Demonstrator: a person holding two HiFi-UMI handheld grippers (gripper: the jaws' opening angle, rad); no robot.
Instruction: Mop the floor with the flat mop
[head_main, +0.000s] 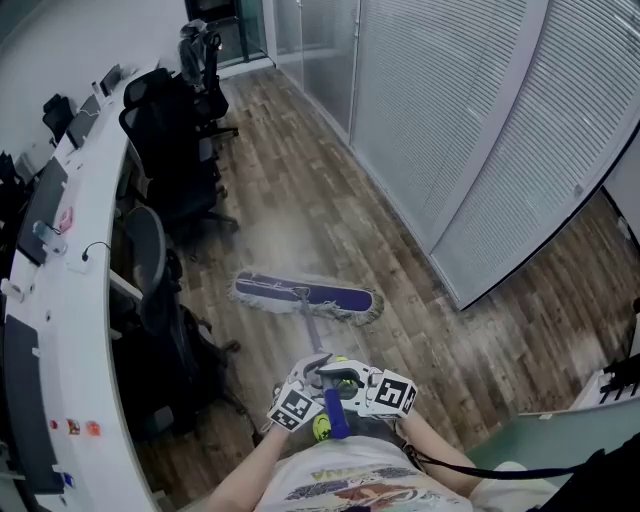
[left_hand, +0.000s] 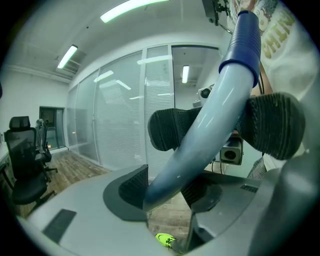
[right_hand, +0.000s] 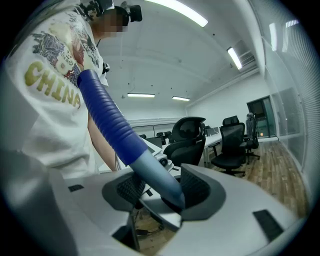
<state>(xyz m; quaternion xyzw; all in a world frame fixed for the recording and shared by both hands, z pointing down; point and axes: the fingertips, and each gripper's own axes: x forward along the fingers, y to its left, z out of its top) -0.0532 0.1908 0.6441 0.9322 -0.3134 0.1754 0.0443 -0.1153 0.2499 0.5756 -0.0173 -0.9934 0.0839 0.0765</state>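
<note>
You've got the mop out in front of you at twelve o'clock, its head (head_main: 305, 296) lying flat and crosswise on the wood floor (head_main: 340, 190), and that's why the handle (head_main: 311, 332) slopes back so low toward your waist: a shallow angle puts the whole pad down on the boards, not just one edge. Your left gripper (left_hand: 170, 180) is clamped on the handle, the grey shaft filling the gap between its pads, and your right gripper (right_hand: 162, 180) is closed on the same shaft from the opposite side, so the two face each other nearly touching (each one's camera looks straight at the other). Both bite just below the ribbed blue grip (head_main: 336, 414), which pokes up past them toward your chest. With the two grips this close together, I'd say the push comes from your body and neither gripper works as a lever. The curved white desk (head_main: 70, 300) and the black chairs (head_main: 175, 150) crowd the nine-to-eleven side, and the wall of blinds (head_main: 470, 130) runs from one to three, so the head sits in the open lane between them, well apart from both. There's a pale patch on the boards just beyond the head; damp or glare, I can't tell. Your yellow shoe (head_main: 322, 428) shows right under the grippers.
</note>
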